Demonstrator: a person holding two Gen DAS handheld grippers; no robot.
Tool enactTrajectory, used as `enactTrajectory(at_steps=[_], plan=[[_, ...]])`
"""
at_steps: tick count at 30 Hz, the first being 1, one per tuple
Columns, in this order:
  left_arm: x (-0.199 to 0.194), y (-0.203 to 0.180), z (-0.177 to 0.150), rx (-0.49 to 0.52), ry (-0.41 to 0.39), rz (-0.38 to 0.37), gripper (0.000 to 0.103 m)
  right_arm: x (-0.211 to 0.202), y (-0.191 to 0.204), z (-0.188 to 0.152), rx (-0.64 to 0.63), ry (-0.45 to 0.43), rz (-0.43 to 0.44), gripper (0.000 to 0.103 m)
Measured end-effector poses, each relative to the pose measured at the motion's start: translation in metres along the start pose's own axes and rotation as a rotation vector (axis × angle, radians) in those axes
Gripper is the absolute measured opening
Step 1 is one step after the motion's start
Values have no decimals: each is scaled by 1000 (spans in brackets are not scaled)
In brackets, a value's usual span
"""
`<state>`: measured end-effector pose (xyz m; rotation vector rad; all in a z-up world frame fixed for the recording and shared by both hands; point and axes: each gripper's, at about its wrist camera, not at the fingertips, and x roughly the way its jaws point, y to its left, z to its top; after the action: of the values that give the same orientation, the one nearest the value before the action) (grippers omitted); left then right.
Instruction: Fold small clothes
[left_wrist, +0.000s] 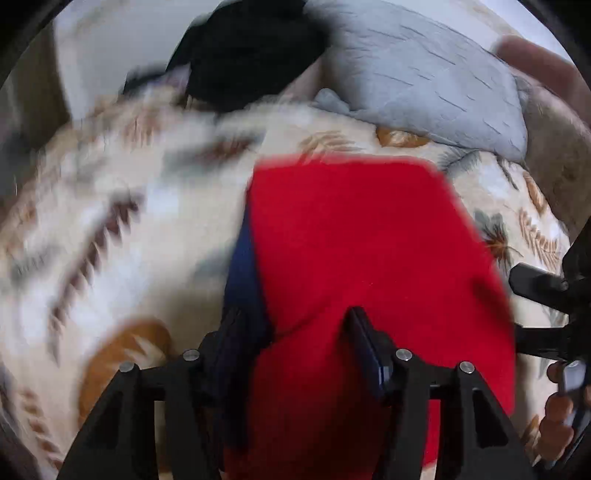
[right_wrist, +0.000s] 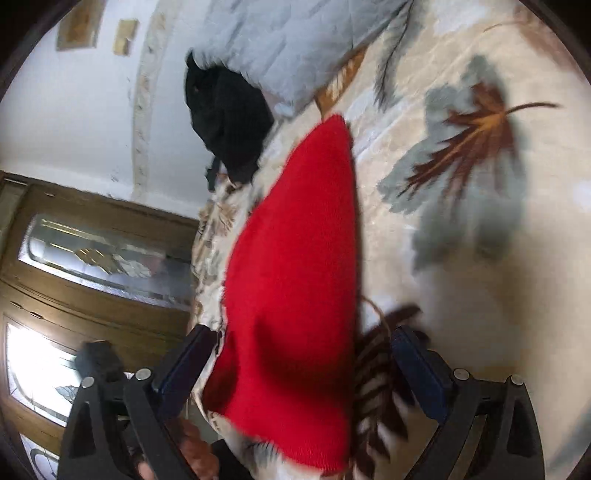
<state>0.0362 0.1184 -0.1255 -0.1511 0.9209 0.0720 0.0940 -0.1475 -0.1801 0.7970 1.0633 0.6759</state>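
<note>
The red garment (left_wrist: 354, 236) lies on a leaf-patterned bedspread (left_wrist: 140, 206), and both views are smeared by motion. In the left wrist view the left claw (left_wrist: 295, 332) has its fingers apart, with red cloth and a dark navy strip (left_wrist: 243, 273) of fabric bunched between them; whether the pads actually press the cloth cannot be told, since the gap stays wide. The right claw (left_wrist: 543, 295) shows at the right edge of that view, just beside the garment's edge.

In the right wrist view the right claw (right_wrist: 303, 354) stands wide open, its two navy pads on either side of the red cloth (neither pad plainly touches it). The garment (right_wrist: 295, 277) runs away from the claw in a tapering shape. Beyond it lie a black garment (right_wrist: 225, 122) and a grey quilted pillow (right_wrist: 288, 44), touching each other.
</note>
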Motion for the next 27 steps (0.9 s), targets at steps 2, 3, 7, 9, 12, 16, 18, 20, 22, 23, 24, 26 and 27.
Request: enactTrajectory(at_steps=[2,3,7,9,12,16,18,20,22,23,24,26,27], plan=[[-2,5,-3,-2,-17,5,59,19,11,1,-43,43,-51,65],[-2,6,-4,8,-26,9,59,24,18,-1,-64,68,-84,44],[4,10,-8,7,-39,-26,59,23,62,-20,-290,27,-288,43],[3,7,-9,13,-53,-20,60,28,44,-19,-240,36,-324,59],[3,10,-10,12,-62,-43,60,8,34,-6,-132,-30,-215,74],[3,12,-9,4,-69,-59,61,11,27,24,-83,-47,-150,83],[4,14,-11,2,-72,-70,61,39,9,41,-6,34,-161,74],[4,19,-11,-11,-72,-84,63,46,31,41,-101,35,-210,47],[8,23,-11,-32,-67,-97,69,41,63,28,-264,-13,-297,45],[12,25,-11,-54,-51,-130,69,42,62,25,-284,-27,-327,45],[15,27,-11,-70,-43,-149,69,47,51,26,-258,-10,-357,47],[11,30,-10,-81,-42,-166,67,45,26,31,-130,-9,-321,62],[6,33,-10,-91,-39,-186,66,37,27,29,-121,-37,-311,71]])
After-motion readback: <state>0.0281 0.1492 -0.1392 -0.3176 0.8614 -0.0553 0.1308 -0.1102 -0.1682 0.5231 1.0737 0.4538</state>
